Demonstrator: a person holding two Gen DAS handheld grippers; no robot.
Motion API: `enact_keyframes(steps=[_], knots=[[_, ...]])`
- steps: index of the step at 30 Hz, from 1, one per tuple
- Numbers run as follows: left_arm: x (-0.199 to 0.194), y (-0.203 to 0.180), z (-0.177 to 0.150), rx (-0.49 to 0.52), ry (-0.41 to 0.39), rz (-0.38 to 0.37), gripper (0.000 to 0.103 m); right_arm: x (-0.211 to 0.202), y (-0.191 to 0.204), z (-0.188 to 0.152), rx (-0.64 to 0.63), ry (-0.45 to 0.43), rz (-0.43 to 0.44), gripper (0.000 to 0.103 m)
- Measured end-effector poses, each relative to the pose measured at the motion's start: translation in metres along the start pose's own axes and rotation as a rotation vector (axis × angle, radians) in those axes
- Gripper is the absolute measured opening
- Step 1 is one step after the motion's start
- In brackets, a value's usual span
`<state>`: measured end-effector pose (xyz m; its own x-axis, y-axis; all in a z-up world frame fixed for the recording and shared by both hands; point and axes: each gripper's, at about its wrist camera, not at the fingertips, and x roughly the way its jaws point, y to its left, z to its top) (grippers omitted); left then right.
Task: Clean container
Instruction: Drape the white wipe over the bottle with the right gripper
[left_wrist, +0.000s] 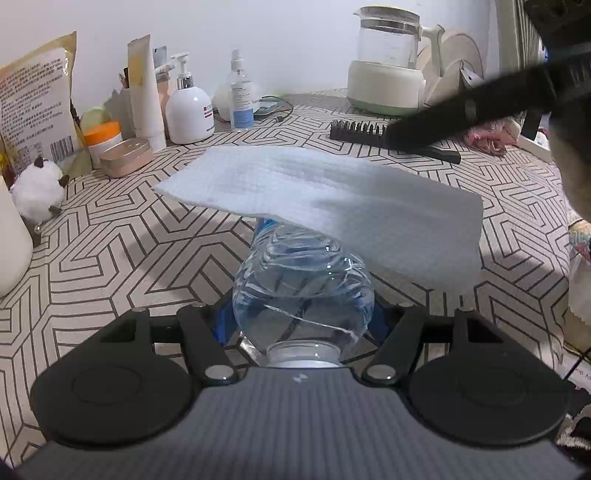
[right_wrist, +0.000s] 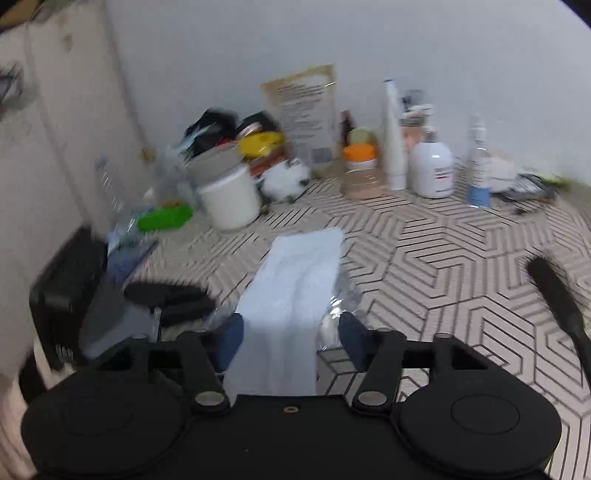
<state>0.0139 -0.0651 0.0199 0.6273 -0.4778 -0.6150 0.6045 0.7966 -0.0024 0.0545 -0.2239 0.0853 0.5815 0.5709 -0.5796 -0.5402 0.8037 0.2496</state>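
Observation:
In the left wrist view my left gripper (left_wrist: 301, 321) is shut on a clear plastic water bottle (left_wrist: 301, 291), its cap end toward the camera. A white wipe cloth (left_wrist: 332, 206) lies draped over the bottle's far end. In the right wrist view the cloth (right_wrist: 291, 306) runs from between my right gripper's fingers (right_wrist: 291, 343) out over the crinkled bottle (right_wrist: 341, 299). The right gripper's blue pads (right_wrist: 351, 339) stand apart on either side of the cloth. The left gripper's body (right_wrist: 110, 314) shows at left, blurred.
A patterned tablecloth (left_wrist: 147, 251) covers the table. A black comb (left_wrist: 388, 138), a glass kettle (left_wrist: 388, 62), a pump bottle (left_wrist: 190, 110), a spray bottle (left_wrist: 242, 99), tubes, jars and a plush toy (left_wrist: 37, 192) stand along the back. A white jar (right_wrist: 229, 195) and a black brush (right_wrist: 557, 302) show in the right view.

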Motion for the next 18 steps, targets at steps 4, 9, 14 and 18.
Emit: enact_keyframes(steps=[4, 9, 14, 18], knots=[[-0.001, -0.004, -0.001, 0.02, -0.003, 0.011, 0.066, -0.015, 0.005, 0.005, 0.066, -0.068, 0.018, 0.064], [-0.002, -0.006, -0.002, 0.026, -0.01, 0.021, 0.066, 0.003, 0.027, 0.004, 0.09, -0.009, 0.08, 0.056], [-0.003, -0.01, -0.003, 0.042, -0.018, 0.04, 0.066, 0.027, 0.017, -0.007, 0.253, 0.039, 0.031, 0.053], [-0.005, -0.014, -0.004, 0.062, -0.026, 0.058, 0.066, 0.029, -0.005, -0.016, 0.425, 0.033, 0.098, 0.053]])
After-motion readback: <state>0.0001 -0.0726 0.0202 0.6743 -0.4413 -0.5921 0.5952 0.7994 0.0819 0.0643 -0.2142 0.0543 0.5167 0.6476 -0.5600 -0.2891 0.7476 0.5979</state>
